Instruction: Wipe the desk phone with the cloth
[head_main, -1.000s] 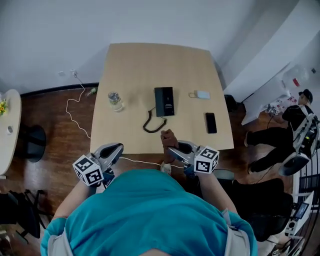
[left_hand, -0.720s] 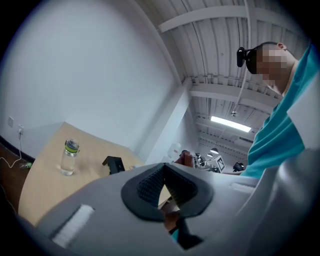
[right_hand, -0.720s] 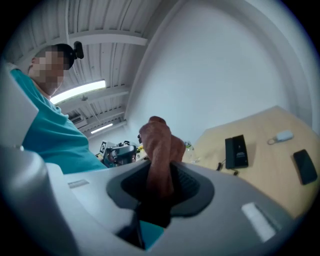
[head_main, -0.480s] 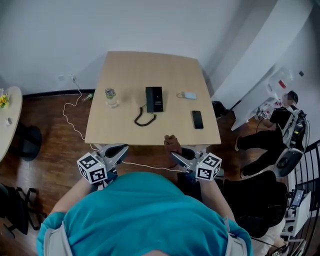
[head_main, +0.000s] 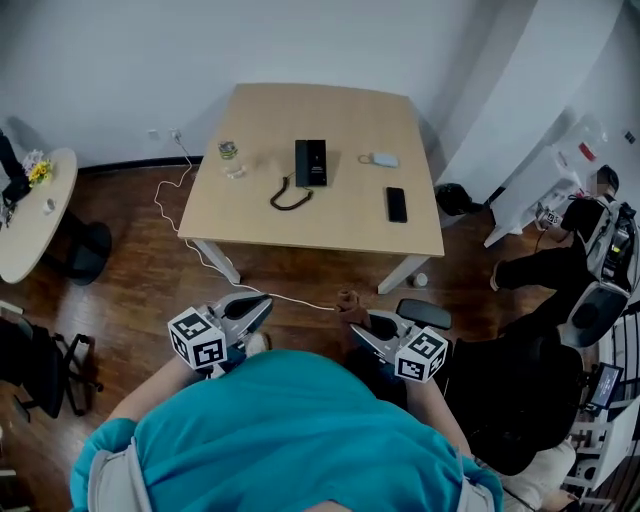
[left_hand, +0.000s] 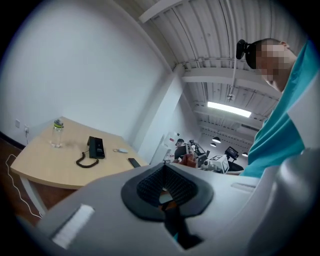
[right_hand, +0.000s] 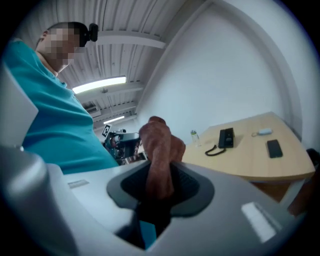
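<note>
While desk phone (head_main: 311, 162) sits well ahead, right claw (head_main: 354, 323) clamps brown cloth (head_main: 347, 300), left claw (head_main: 264, 302) closed, empty.

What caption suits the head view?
Standing back from the table, right gripper clamping a brown cloth, desk phone untouched.

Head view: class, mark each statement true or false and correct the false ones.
1. The desk phone lies on the table. True.
2. The right claw is closed on a brown cloth. True.
3. The cloth is touching the desk phone. False: it is held over the floor, well clear of the table.
4. The bottle stands to the right of the desk phone. False: in the head view it stands to the phone's left.
</note>
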